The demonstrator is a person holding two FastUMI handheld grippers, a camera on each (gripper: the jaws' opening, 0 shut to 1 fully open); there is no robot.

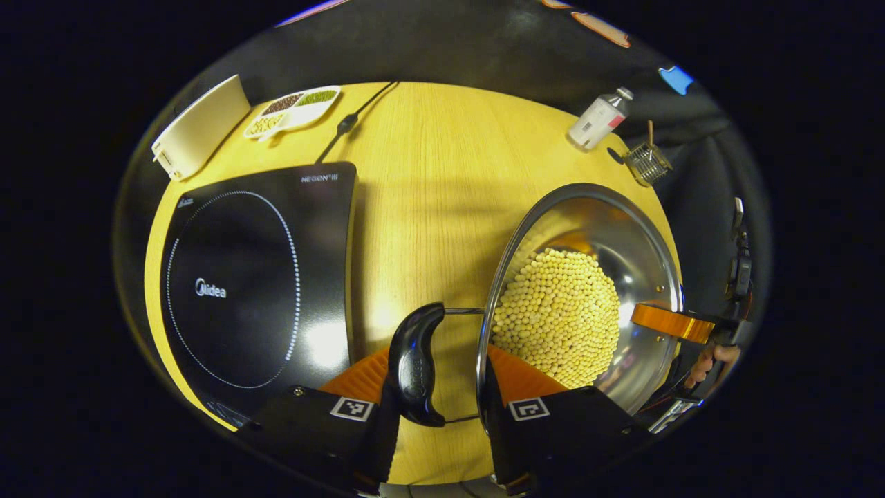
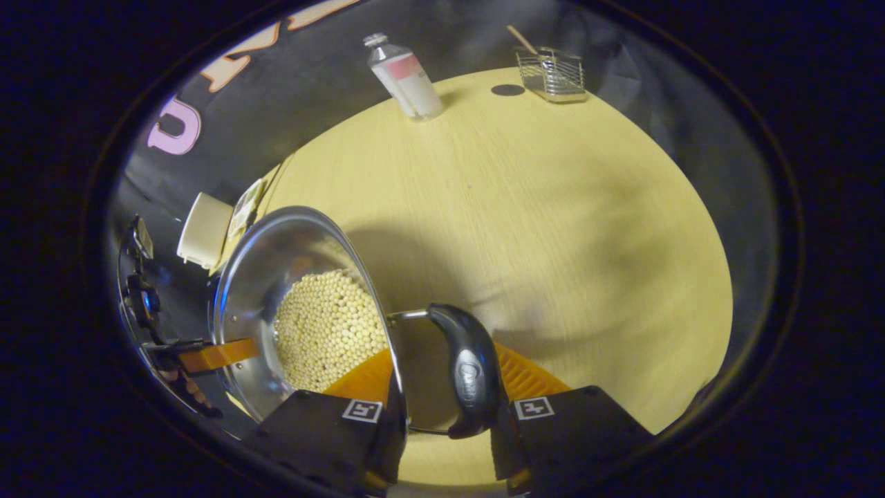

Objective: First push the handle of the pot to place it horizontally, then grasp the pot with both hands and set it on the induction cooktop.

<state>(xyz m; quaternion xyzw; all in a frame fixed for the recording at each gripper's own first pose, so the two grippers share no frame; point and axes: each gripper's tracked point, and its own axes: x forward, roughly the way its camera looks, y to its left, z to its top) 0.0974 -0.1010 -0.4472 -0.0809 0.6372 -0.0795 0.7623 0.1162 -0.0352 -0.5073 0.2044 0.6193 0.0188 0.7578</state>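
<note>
A steel pot (image 1: 594, 221) holding soybeans (image 1: 560, 318) is over the right half of the wooden table (image 1: 429, 180), to the right of the black induction cooktop (image 1: 256, 277). My left gripper (image 1: 437, 360) straddles the pot's rim: one finger presses the black side handle (image 1: 415, 366), the other is inside the pot. In the right gripper view, my right gripper (image 2: 442, 360) clamps the opposite black handle (image 2: 470, 373) and the rim of the pot (image 2: 276, 256) the same way. The right gripper (image 1: 671, 321) also shows across the pot, with a hand (image 1: 712, 360) behind it.
A white box (image 1: 200, 128), a divided dish of beans (image 1: 294, 111) and the cooktop's cable (image 1: 349, 124) lie at the table's far left. A bottle (image 1: 600, 119) and a wire basket (image 1: 648, 164) stand at the far right. The pot throws a shadow on the table.
</note>
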